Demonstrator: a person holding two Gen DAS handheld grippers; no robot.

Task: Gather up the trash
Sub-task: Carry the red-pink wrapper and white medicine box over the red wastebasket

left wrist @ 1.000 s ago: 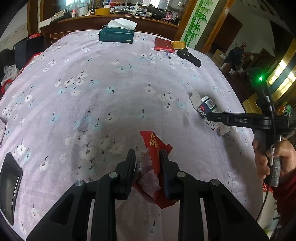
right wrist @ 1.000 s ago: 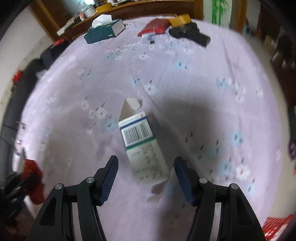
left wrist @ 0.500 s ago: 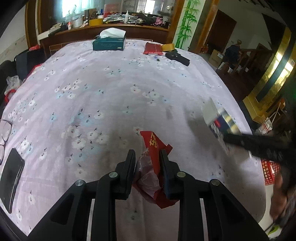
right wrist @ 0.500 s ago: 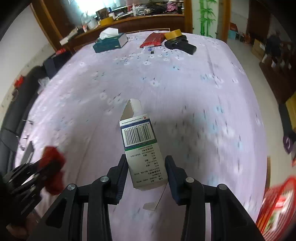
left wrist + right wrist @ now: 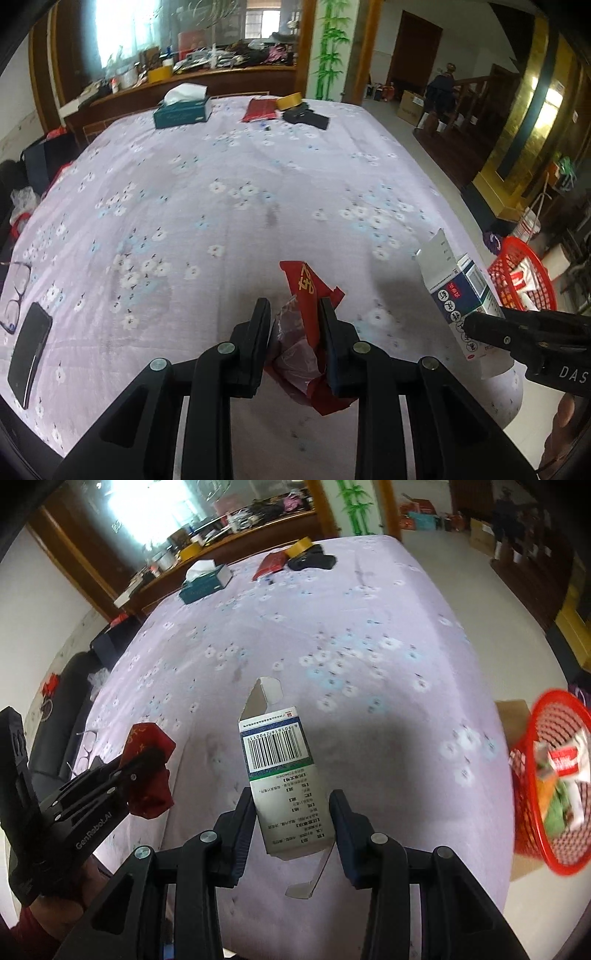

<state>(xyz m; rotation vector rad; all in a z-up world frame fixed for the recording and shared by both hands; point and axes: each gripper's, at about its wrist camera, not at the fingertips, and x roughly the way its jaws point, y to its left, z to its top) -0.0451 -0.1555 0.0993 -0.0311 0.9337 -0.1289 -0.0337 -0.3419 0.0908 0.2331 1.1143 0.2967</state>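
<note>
the right gripper has closed on the carton and lifted it; red basket now at three o'clock.

Bed with lilac floral cover.
Far edge, left to right: teal tissue box, red packet, yellow tape roll, black object, type unclear.
Near left edge: black phone; eyeglasses just beyond it.
Floor right of bed: red mesh basket, holds trash.
</note>
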